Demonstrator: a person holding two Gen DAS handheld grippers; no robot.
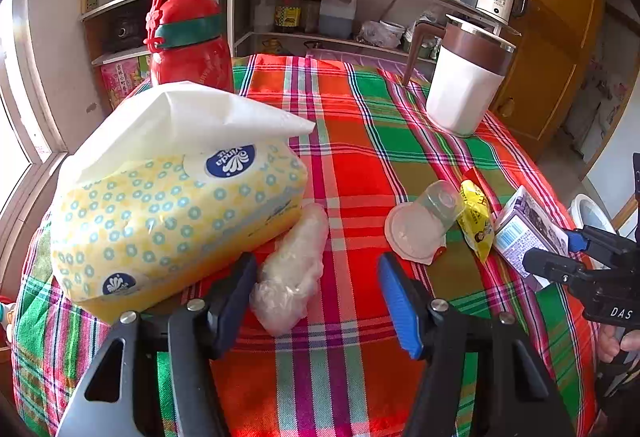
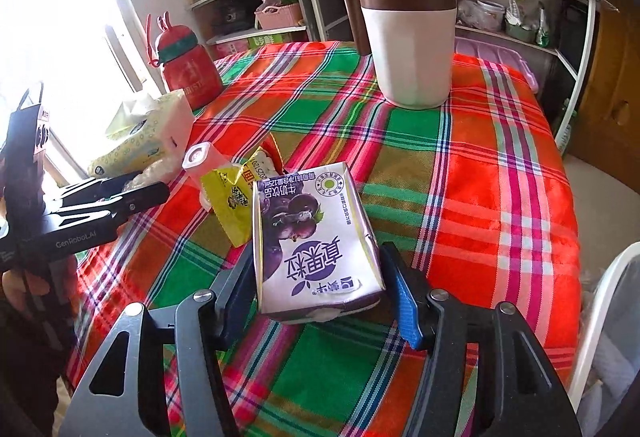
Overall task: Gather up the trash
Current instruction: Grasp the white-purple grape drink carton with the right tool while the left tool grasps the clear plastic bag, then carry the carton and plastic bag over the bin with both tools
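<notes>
"Vinda" on tissue pack (image 1: 176,205)

The milk carton (image 2: 316,237) hides whether the right gripper's fingers (image 2: 404,301) touch it.

Left gripper (image 1: 320,297): jaws spread wide, held low and level. Right gripper (image 2: 320,297): jaws parted, flanking an item, contact unconfirmed.

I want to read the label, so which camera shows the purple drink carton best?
The right wrist view: the purple drink carton lies close and central between the right gripper's fingers, printed face up. The left wrist view shows only its end at the right edge, partly behind that gripper.
</notes>
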